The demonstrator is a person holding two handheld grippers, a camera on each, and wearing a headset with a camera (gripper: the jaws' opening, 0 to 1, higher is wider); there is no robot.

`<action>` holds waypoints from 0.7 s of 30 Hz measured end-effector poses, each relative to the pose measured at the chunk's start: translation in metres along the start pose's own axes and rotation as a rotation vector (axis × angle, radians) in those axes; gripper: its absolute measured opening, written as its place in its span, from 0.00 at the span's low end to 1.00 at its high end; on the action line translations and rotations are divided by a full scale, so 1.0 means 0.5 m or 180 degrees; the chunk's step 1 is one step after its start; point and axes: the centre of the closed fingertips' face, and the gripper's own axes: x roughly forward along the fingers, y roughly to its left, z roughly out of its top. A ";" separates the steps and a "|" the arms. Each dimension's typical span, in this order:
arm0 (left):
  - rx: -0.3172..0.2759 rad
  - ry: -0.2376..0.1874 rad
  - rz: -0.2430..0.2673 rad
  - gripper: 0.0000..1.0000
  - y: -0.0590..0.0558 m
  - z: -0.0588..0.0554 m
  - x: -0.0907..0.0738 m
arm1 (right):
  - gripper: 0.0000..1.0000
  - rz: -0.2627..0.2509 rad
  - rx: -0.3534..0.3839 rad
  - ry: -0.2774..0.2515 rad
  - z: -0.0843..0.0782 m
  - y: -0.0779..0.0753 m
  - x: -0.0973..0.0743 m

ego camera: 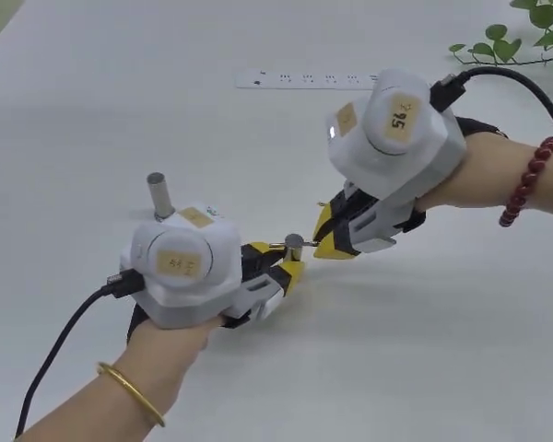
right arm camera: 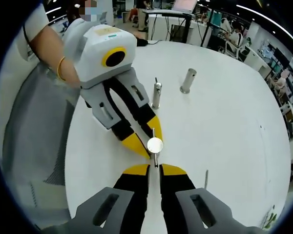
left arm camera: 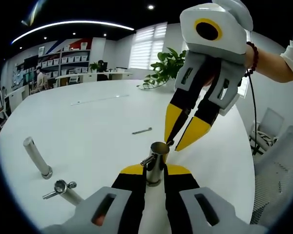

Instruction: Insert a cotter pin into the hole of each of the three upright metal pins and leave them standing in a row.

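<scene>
left gripper [left arm camera: 155, 170] clamps 1 upright metal pin [left arm camera: 158, 155]; right gripper [right arm camera: 155, 168] pinches a cotter pin [right arm camera: 156, 159] at its top.

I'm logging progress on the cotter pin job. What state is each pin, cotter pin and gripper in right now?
Left gripper: shut on held metal pin.
Held metal pin: upright, clamped.
Right gripper: shut on gripped cotter pin.
Gripped cotter pin: in the held pin's hole.
Fitted metal pin: upright, cotter pin through it.
Bare metal pin: upright, no cotter pin.
Spare cotter pin: lying flat, loose.
</scene>
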 end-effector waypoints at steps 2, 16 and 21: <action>-0.0004 -0.0003 0.0001 0.12 0.000 0.000 0.000 | 0.08 -0.0015 -0.0034 0.0030 -0.005 -0.002 0.001; -0.0031 -0.0006 -0.0002 0.12 0.001 -0.001 0.002 | 0.03 0.0001 -0.0211 0.0009 0.006 0.004 0.013; -0.0047 -0.0003 -0.0013 0.12 0.001 -0.001 0.002 | 0.03 0.0010 -0.0191 0.0014 0.006 0.007 0.014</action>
